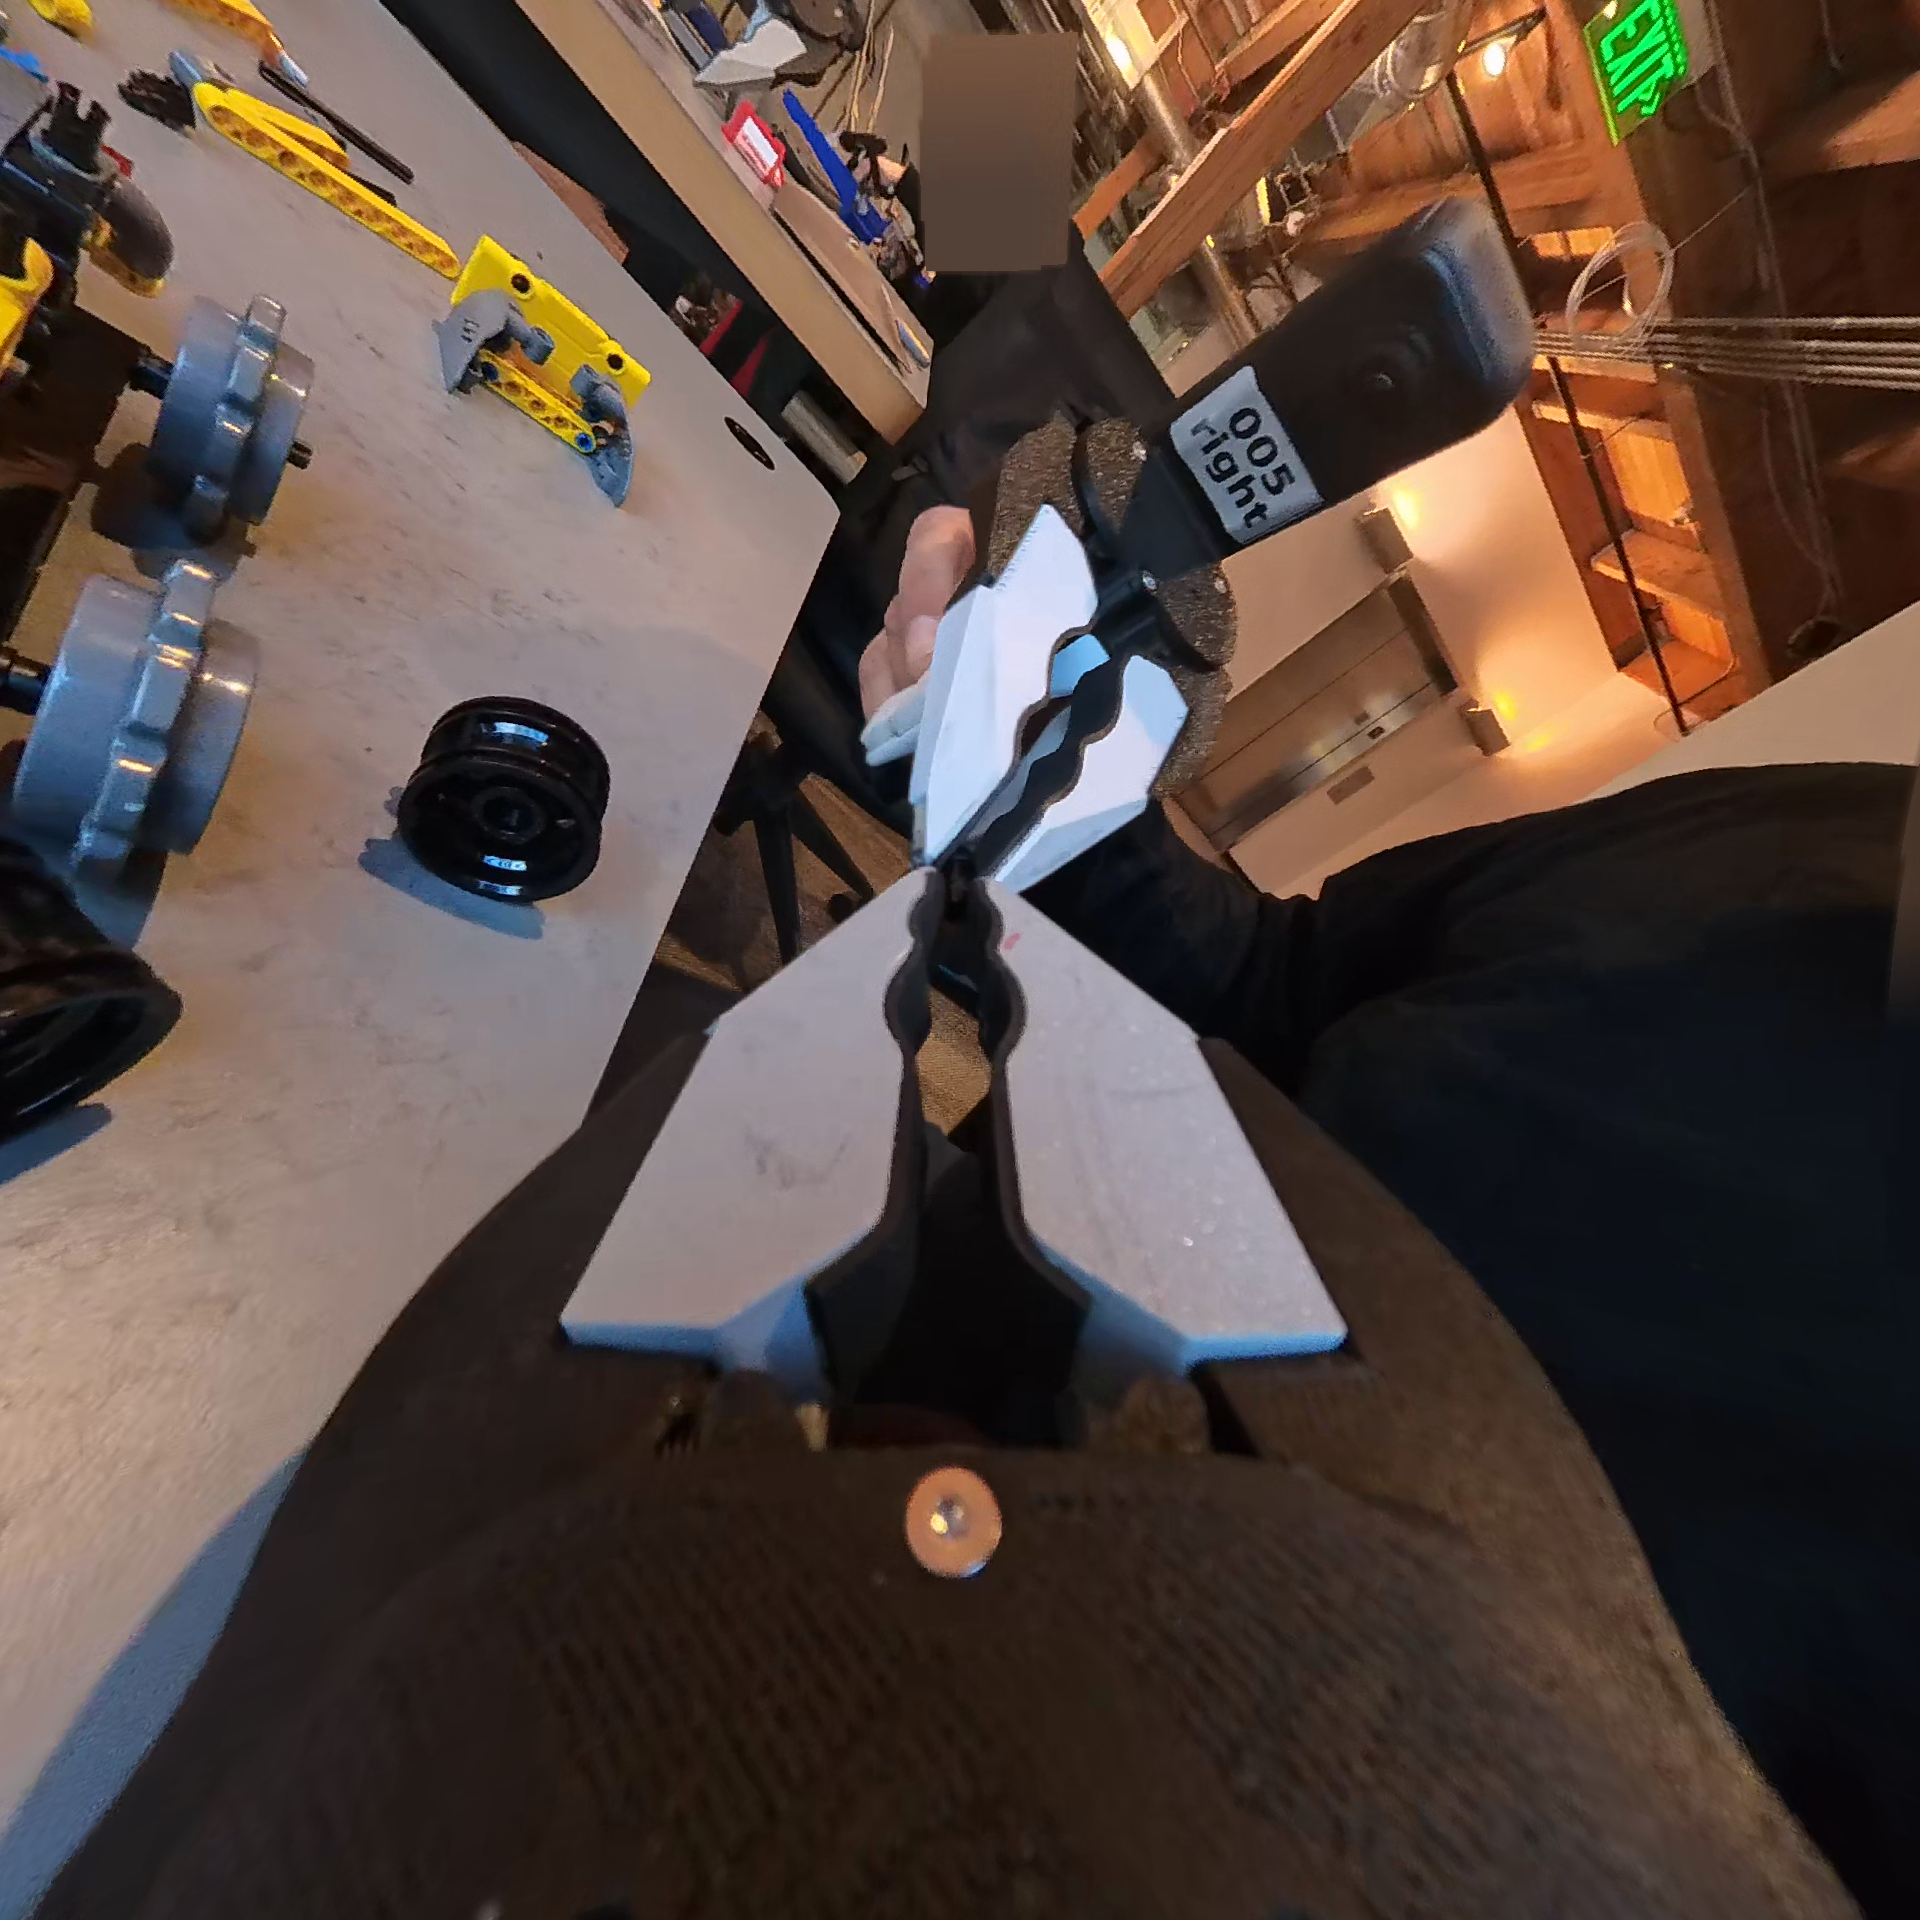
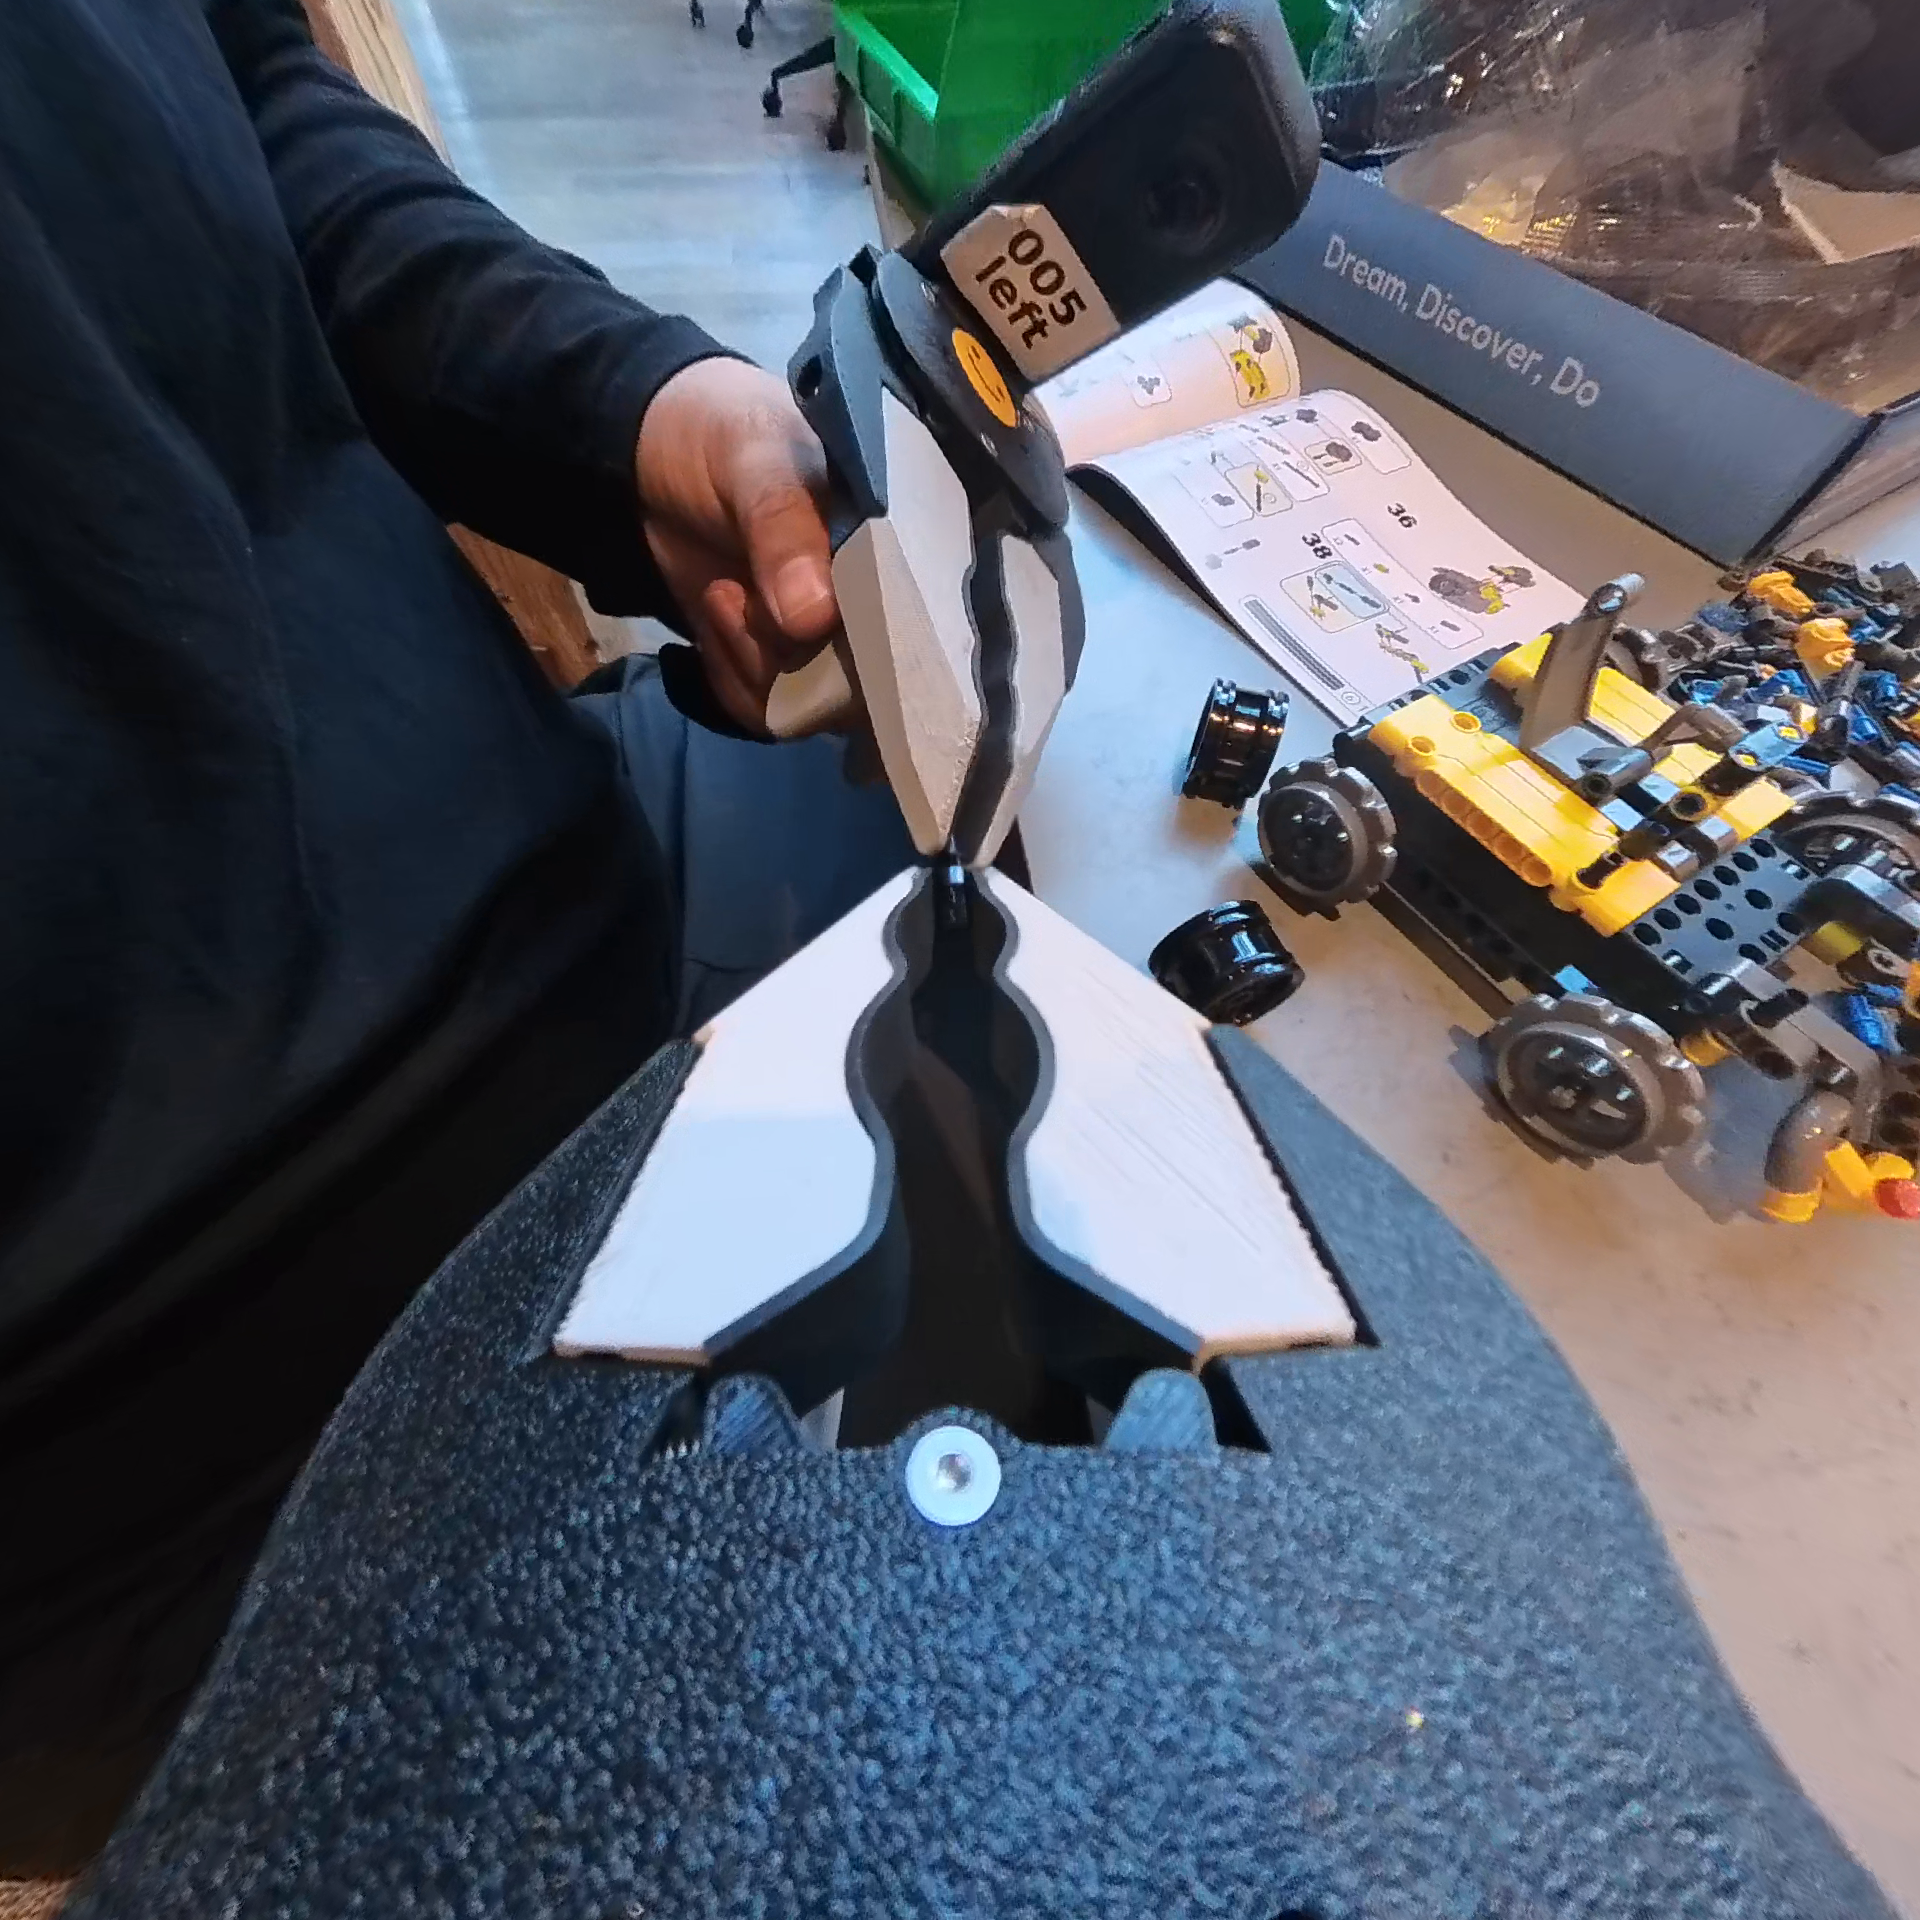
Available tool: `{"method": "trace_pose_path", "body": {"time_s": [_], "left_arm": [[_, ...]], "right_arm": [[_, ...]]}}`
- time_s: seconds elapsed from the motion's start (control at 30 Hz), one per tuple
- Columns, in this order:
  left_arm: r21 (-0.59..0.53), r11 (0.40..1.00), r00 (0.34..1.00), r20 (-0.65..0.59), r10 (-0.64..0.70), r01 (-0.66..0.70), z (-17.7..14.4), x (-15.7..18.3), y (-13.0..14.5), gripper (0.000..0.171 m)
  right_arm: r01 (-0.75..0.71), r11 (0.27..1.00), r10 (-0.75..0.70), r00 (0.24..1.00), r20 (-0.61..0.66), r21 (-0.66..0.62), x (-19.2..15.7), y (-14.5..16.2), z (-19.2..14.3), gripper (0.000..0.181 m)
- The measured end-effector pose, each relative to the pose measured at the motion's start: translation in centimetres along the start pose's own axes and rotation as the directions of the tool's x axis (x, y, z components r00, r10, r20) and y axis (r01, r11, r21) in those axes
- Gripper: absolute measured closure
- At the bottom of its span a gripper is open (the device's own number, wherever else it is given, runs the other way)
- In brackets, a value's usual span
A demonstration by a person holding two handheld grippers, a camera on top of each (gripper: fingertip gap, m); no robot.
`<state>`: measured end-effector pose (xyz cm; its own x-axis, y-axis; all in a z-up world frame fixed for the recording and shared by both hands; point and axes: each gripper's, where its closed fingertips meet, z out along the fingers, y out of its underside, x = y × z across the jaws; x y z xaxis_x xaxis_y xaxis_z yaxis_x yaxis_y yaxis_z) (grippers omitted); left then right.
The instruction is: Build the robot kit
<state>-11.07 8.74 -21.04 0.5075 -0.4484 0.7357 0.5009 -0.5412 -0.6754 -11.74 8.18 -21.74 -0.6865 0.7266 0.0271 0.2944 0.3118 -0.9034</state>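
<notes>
Left tool (image 1: 951, 883): tips pinched tight on a tiny black pin (image 2: 951, 902), aimed off the desk (image 1: 436, 644) edge.
Right tool (image 2: 951, 883): clamped on the same pin, meeting the left tip to tip, coming in from 12 o'clock.
Hands: left hand (image 2: 738, 551) wraps its handle.
Desk stuff: black wheel (image 1: 506, 798) at 9 o'clock, yellow truck (image 2: 1590, 831) at 3.

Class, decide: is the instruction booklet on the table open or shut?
Open. The instruction booklet lies spread on the table, printed pages facing up, behind the yellow vehicle model.
</notes>
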Motion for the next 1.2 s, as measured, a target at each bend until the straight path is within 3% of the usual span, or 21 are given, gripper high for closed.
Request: {"method": "trace_pose_path", "body": {"time_s": [0.33, 0.7, 0.9, 1.2], "left_arm": [[-0.015, 0.999, 0.999, 0.01, 0.05, -0.05, 0.4, 0.2, -0.4, 0.169], [0.013, 1.0, 1.0, 0.012, 0.013, -0.013, -0.3, 0.1, 0.3, 0.169], [0.072, 0.997, 0.999, 0.039, 0.035, -0.037, -4.1, 1.3, 0.8, 0.168], [0.166, 0.979, 0.98, 0.181, 0.087, -0.118, -11.9, 2.0, 4.0, 0.169]], "right_arm": [[-0.021, 0.999, 0.021, 1.0, 0.006, 0.028, 0.2, -0.2, -0.4, 0.174], [-0.012, 1.0, 0.011, 0.999, 0.035, 0.027, -0.4, -0.1, 0.5, 0.174], [0.053, 0.998, -0.054, 0.993, 0.1, 0.019, -1.7, -2.4, 3.5, 0.174], [0.149, 0.986, -0.121, 0.951, 0.286, -0.08, -5.0, -4.6, 11.0, 0.174]]}}
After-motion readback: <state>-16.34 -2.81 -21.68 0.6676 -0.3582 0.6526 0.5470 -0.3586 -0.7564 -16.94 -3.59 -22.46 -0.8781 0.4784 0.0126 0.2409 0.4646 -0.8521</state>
